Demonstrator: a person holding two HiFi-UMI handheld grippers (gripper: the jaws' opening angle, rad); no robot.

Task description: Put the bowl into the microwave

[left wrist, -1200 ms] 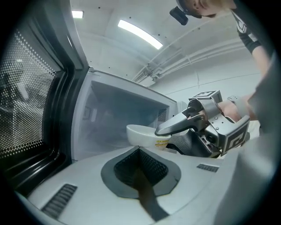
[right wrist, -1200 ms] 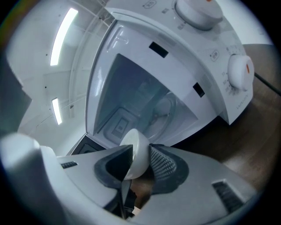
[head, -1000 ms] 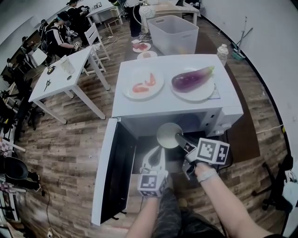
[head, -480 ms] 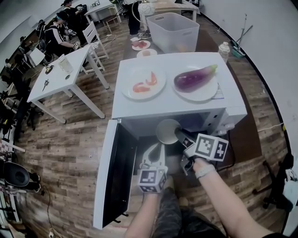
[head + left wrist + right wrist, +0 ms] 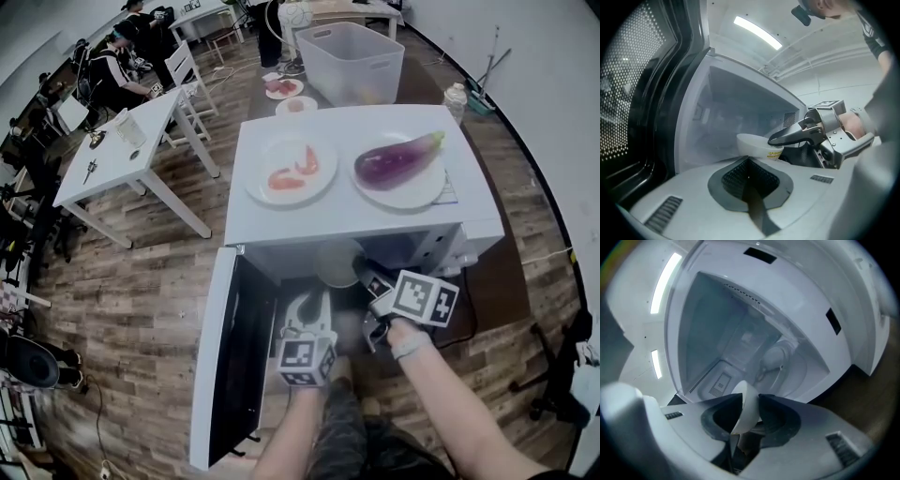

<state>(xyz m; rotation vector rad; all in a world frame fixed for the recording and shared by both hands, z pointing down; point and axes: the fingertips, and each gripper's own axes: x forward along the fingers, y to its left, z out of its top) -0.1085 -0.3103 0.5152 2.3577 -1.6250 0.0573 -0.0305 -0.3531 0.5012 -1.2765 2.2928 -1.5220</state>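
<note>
A white bowl (image 5: 336, 263) hangs in the mouth of the open white microwave (image 5: 281, 223), half hidden under its top edge. My right gripper (image 5: 367, 276) grips the bowl by its rim; its jaws are closing with the rim between them. In the right gripper view the rim (image 5: 746, 409) stands on edge between the pads, with the cavity and its glass turntable (image 5: 792, 363) ahead. My left gripper (image 5: 307, 303) hangs just in front of the opening, shut and holding nothing. In the left gripper view the bowl (image 5: 753, 144) sits under the right gripper's upper finger (image 5: 797, 135).
The microwave door (image 5: 230, 361) swings open to the left. On the microwave top lie a plate of shrimp (image 5: 291, 172) and a plate with an eggplant (image 5: 397, 161). Behind it is a plastic bin (image 5: 352, 58); a white table (image 5: 108, 155) and seated people are at far left.
The right gripper has carried the bowl forward, so it now sits farther under the microwave's top edge. The left gripper has barely moved.
</note>
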